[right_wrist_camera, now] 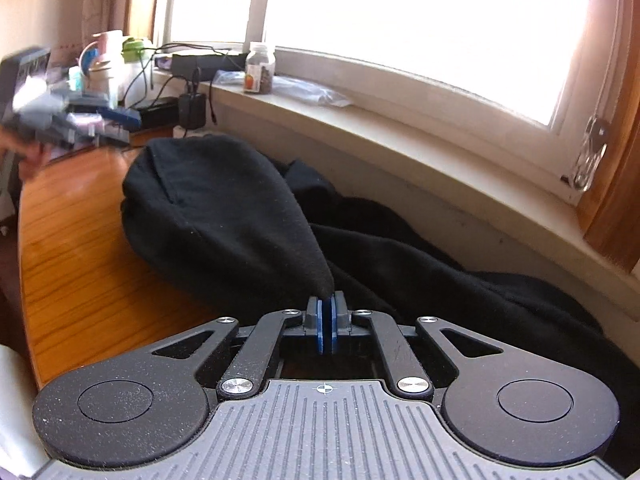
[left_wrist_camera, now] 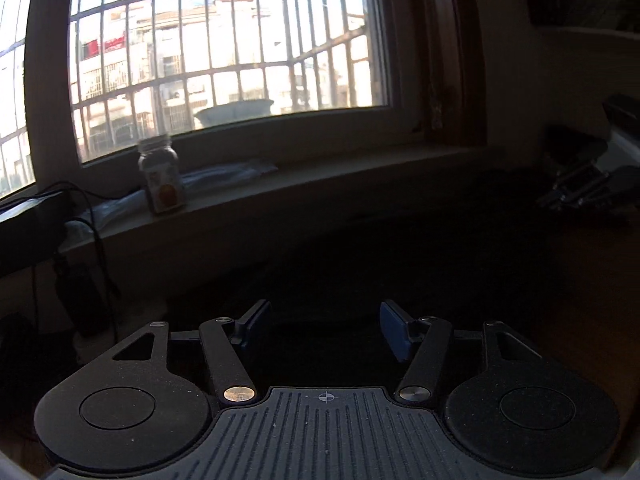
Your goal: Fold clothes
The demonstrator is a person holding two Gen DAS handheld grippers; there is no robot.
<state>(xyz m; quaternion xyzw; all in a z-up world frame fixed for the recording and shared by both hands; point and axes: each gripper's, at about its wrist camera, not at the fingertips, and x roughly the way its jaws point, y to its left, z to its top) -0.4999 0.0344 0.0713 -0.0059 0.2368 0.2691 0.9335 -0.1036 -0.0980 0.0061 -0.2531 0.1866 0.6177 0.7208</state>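
The right gripper (right_wrist_camera: 327,312) has its blue fingers (right_wrist_camera: 320,330) clamped on a fold of the black fleece garment (right_wrist_camera: 224,216) heaped on the orange wooden desk (right_wrist_camera: 72,256) below the windowsill (right_wrist_camera: 400,128). The left gripper (left_wrist_camera: 325,330) stands spread, seemingly empty above dark cloth.

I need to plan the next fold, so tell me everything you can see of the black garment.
The black garment is a soft, fleecy-looking dark cloth, crumpled and unfolded on the wooden table along the wall under the windowsill. One rounded part is pulled up into a taut cone that ends in the right gripper, whose blue pads are shut on it. The rest trails right in loose folds.
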